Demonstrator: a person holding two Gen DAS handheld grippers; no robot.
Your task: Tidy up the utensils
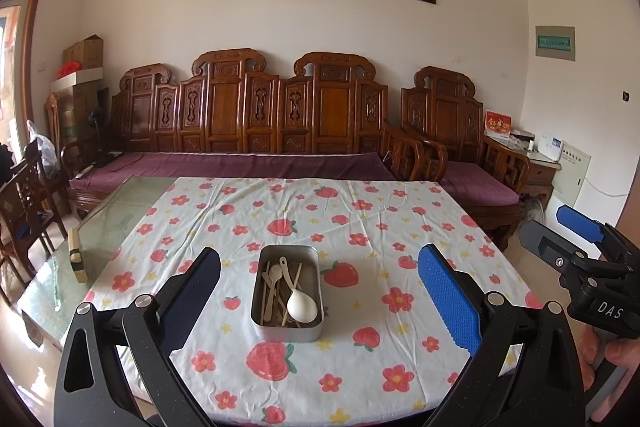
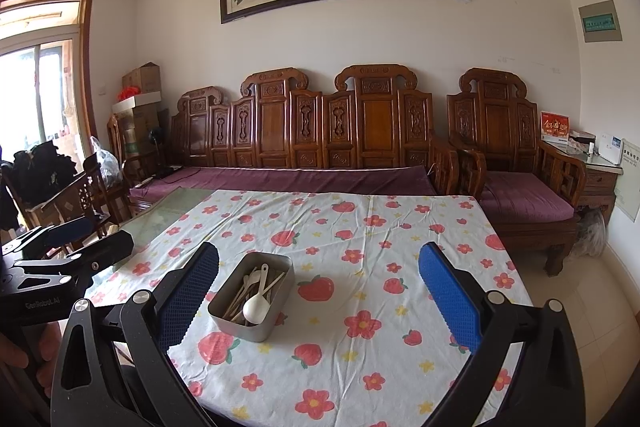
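A metal tin stands on the strawberry-print tablecloth. It holds a white ladle spoon, smaller pale spoons and several wooden chopsticks. My left gripper is open and empty, held back from the tin, which lies between its fingers in view. My right gripper is open and empty, with the tin just right of its left finger. The white spoon shows there too. Each gripper appears in the other's view, the right one and the left one.
The cloth covers a glass-topped table. A small wooden block lies on the bare glass at the left. A carved wooden sofa and armchair stand behind the table. Dining chairs stand at the left.
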